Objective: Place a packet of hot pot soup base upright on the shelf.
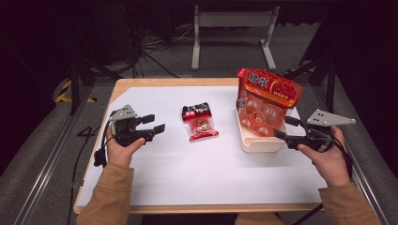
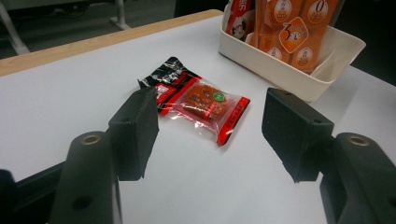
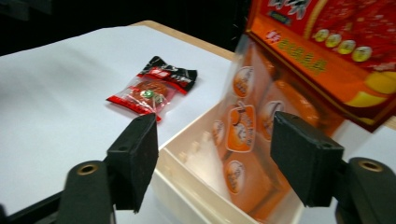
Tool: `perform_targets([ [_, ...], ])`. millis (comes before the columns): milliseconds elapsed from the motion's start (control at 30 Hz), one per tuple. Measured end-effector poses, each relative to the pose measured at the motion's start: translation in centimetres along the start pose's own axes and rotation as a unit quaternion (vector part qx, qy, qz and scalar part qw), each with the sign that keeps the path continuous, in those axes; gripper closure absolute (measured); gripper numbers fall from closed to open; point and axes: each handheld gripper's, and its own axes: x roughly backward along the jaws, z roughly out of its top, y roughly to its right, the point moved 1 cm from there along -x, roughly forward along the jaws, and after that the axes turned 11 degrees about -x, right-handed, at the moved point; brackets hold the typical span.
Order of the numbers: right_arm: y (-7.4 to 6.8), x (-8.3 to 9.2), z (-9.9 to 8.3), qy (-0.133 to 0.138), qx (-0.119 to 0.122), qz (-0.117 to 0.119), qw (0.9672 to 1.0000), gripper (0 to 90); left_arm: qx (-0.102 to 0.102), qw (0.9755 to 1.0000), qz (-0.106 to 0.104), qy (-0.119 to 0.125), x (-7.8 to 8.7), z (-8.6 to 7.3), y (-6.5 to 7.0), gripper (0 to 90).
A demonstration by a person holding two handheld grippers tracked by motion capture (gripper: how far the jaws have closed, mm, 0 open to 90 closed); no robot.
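Observation:
Two small snack packets lie overlapping mid-table: a clear red one [image 1: 202,129] [image 2: 208,105] [image 3: 142,95] and a black-and-red one [image 1: 196,111] [image 2: 166,77] [image 3: 170,72] behind it. A white bin [image 1: 262,143] [image 2: 285,70] [image 3: 184,170] at the right holds orange packets [image 1: 258,117] [image 3: 240,126], with a large red-orange bag [image 1: 270,86] [image 3: 327,51] leaning on top. My left gripper [image 1: 156,123] [image 2: 210,130] is open, a short way left of the packets and pointing at them. My right gripper [image 1: 282,127] [image 3: 215,140] is open at the bin's right side, with nothing between its jaws.
A white sheet [image 1: 187,173] covers the wooden table [image 1: 164,82]. A grey metal stand [image 1: 232,21] and cables lie on the floor beyond the far edge. Bare sheet stretches between the packets and the front edge.

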Motion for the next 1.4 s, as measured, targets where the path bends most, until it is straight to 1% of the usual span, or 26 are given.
perform_targets([
  [100, -0.6, -0.3, -0.2, 0.002, 0.008, 0.013, 0.9999, 35.2, 0.002, 1.0000, -0.001, -0.003, -0.4, 0.1, -0.1, 36.5],
  [233, -1.3, -0.7, -0.4, 0.005, 0.012, 0.028, 0.9995, 35.7, -0.005, 1.0000, 0.000, -0.005, -0.8, 0.3, 0.0, 35.9],
  [333, -1.6, -1.0, -0.6, 0.008, 0.018, 0.037, 0.9991, 35.8, -0.003, 1.0000, 0.002, -0.009, -1.4, 0.5, 0.1, 35.3],
  [500, -1.8, -1.4, -1.0, 0.014, 0.021, 0.048, 0.9985, 38.1, 0.007, 0.9999, 0.006, -0.008, -3.0, 0.5, -0.3, 32.6],
  [567, -1.8, -1.6, -1.2, 0.015, 0.023, 0.052, 0.9983, 38.4, 0.011, 0.9997, 0.011, -0.016, -3.8, 0.5, -0.4, 32.7],
  [633, -2.0, -1.8, -1.3, 0.015, 0.025, 0.057, 0.9979, 38.8, 0.007, 0.9997, 0.018, -0.014, -4.5, 0.5, -0.6, 32.5],
  [667, -2.0, -1.8, -1.3, 0.015, 0.028, 0.058, 0.9978, 38.8, 0.001, 0.9996, 0.024, -0.011, -4.8, 0.5, -0.7, 32.5],
  [700, -2.1, -1.9, -1.3, 0.016, 0.028, 0.059, 0.9977, 38.8, 0.000, 0.9995, 0.031, -0.008, -5.3, 0.4, -0.9, 32.7],
  [767, -2.2, -1.9, -1.3, 0.016, 0.033, 0.059, 0.9976, 39.1, 0.008, 0.9996, 0.026, -0.004, -6.2, 0.3, -1.3, 34.4],
  [800, -2.2, -1.9, -1.3, 0.016, 0.033, 0.059, 0.9976, 39.1, 0.008, 0.9996, 0.026, -0.004, -6.2, 0.3, -1.3, 35.5],
  [900, -2.4, -1.9, -1.3, 0.016, 0.035, 0.060, 0.9974, 39.1, 0.008, 0.9994, 0.024, -0.024, -7.2, 0.4, -1.6, 37.0],
  [933, -2.4, -1.9, -1.3, 0.017, 0.036, 0.060, 0.9974, 39.2, 0.007, 0.9994, 0.023, -0.026, -7.3, 0.5, -1.7, 38.0],
  [967, -2.4, -1.9, -1.3, 0.018, 0.038, 0.060, 0.9973, 39.2, 0.014, 0.9992, 0.015, -0.035, -7.6, 0.8, -1.7, 39.2],
  [1000, -2.4, -1.9, -1.3, 0.018, 0.037, 0.059, 0.9974, 39.2, 0.011, 0.9989, 0.015, -0.042, -7.7, 0.9, -1.8, 39.3],
  [1033, -2.4, -1.9, -1.3, 0.018, 0.037, 0.059, 0.9974, 39.2, 0.000, 0.9987, 0.022, -0.047, -7.9, 1.2, -1.9, 39.6],
  [1100, -2.5, -1.9, -1.4, 0.014, 0.037, 0.059, 0.9974, 39.2, -0.001, 0.9981, 0.028, -0.055, -8.3, 1.6, -2.2, 40.2],
  [1167, -2.6, -1.9, -1.5, 0.013, 0.038, 0.060, 0.9974, 39.2, -0.001, 0.9978, 0.032, -0.058, -8.8, 1.8, -2.5, 40.2],
  [1233, -2.6, -1.9, -1.5, 0.013, 0.037, 0.061, 0.9974, 39.2, 0.002, 0.9976, 0.032, -0.062, -9.3, 1.8, -2.9, 40.1],
  [1267, -2.6, -1.9, -1.5, 0.013, 0.037, 0.062, 0.9973, 39.2, 0.005, 0.9979, 0.031, -0.057, -9.6, 1.8, -3.2, 40.2],
  [1300, -2.7, -1.9, -1.5, 0.014, 0.037, 0.063, 0.9973, 39.2, 0.014, 0.9982, 0.031, -0.049, -9.9, 1.6, -3.4, 40.2],
  [1400, -2.7, -2.1, -1.5, 0.012, 0.039, 0.066, 0.9970, 39.2, 0.024, 0.9984, 0.031, -0.042, -10.5, 1.1, -4.2, 40.1],
])
